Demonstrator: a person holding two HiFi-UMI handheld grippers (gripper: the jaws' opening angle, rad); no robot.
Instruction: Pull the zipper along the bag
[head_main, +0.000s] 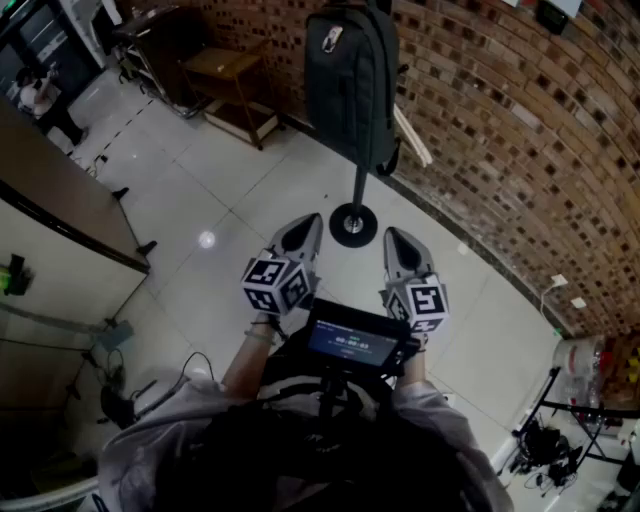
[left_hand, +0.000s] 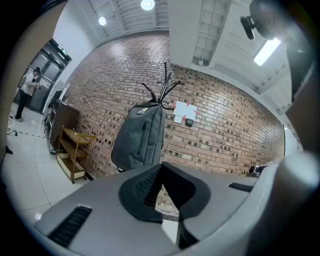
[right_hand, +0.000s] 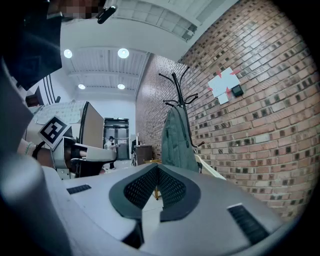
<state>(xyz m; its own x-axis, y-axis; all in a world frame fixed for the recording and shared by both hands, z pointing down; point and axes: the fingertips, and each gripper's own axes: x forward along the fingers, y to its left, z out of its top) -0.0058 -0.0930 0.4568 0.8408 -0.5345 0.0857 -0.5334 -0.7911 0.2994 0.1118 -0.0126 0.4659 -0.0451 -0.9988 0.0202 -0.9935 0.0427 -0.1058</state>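
Our left gripper and right gripper are closed on nothing; the bag hangs ahead, well apart, floor between.

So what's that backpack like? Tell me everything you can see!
The backpack is dark grey and looks like soft cloth. It hangs upright from the hooks at the top of a black coat stand, close to the brick wall. A zipper runs up and down its front, and there is a small light label near the top.
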